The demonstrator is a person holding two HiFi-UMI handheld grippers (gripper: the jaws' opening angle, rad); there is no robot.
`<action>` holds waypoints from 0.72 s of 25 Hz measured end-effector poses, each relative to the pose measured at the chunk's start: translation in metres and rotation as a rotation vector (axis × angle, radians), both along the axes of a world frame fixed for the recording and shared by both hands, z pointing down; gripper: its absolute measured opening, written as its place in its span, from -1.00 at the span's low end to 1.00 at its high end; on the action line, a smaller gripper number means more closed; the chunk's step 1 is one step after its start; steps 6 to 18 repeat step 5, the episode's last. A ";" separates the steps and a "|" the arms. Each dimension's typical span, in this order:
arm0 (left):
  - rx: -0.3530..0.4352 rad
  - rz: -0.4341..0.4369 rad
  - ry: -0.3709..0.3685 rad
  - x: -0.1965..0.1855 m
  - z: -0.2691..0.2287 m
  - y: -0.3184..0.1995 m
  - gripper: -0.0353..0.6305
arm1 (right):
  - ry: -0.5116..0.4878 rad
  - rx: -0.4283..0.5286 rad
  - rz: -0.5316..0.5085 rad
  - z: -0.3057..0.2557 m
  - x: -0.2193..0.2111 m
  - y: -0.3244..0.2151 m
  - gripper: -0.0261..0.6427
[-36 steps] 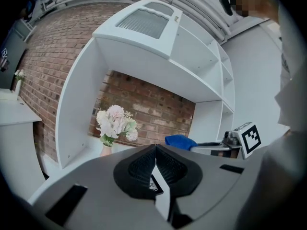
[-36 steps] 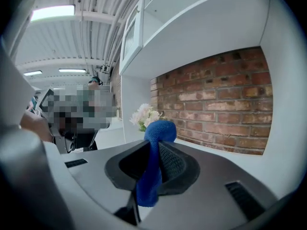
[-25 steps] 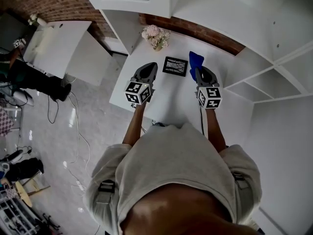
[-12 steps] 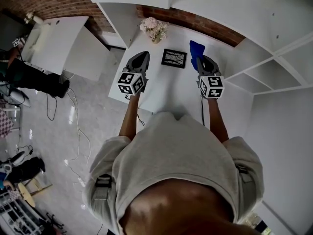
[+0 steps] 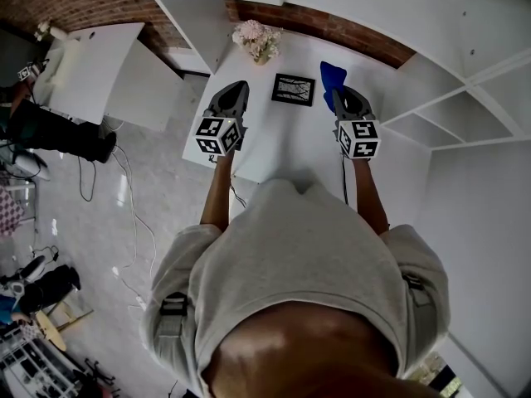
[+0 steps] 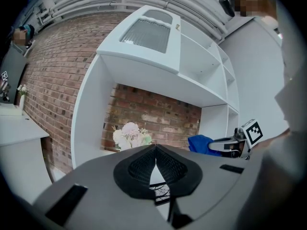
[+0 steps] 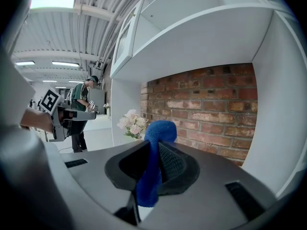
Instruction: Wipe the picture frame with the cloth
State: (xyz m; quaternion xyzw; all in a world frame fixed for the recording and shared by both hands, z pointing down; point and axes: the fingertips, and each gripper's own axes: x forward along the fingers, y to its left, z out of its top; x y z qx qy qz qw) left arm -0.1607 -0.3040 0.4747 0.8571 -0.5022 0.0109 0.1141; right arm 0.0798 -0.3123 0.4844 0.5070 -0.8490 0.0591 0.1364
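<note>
Over the last second the left gripper (image 5: 238, 87) has slid out toward 9 o'clock in the head view, widening the gap to the picture frame (image 5: 294, 89), while the right gripper (image 5: 338, 95) has kept its place just beside the frame's right edge; the frame lies flat on the white table (image 5: 278, 143), between the two grippers and below the flowers (image 5: 258, 41) at its 11 o'clock; its long axis runs about 9 to 3 o'clock, across the line of both grippers; from the right jaws it sits at 9 o'clock, near but apart, and from the left jaws at 3 o'clock, farther off, so the right gripper is the nearer one; the right jaws are clamped on the blue cloth (image 7: 154, 169), which fills the slot between them and sticks up past the tips as a rounded wad toward 12 o'clock; the cloth does not touch the frame yet; the left jaws are closed tip to tip with nothing between them, and a strip of the frame shows below them at 6 o'clock in the left gripper view; the wipe looks not yet begun, and it likely calls for the right gripper to carry the cloth toward 9 o'clock and down onto the glass, stroking along the long axis.
</note>
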 end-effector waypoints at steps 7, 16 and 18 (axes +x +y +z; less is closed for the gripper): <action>0.000 0.005 0.002 0.005 -0.001 -0.002 -0.84 | 0.006 -0.002 -0.010 0.002 -0.001 0.000 -0.74; 0.000 0.005 0.002 0.005 -0.001 -0.002 -0.84 | 0.006 -0.002 -0.010 0.002 -0.001 0.000 -0.74; 0.000 0.005 0.002 0.005 -0.001 -0.002 -0.84 | 0.006 -0.002 -0.010 0.002 -0.001 0.000 -0.74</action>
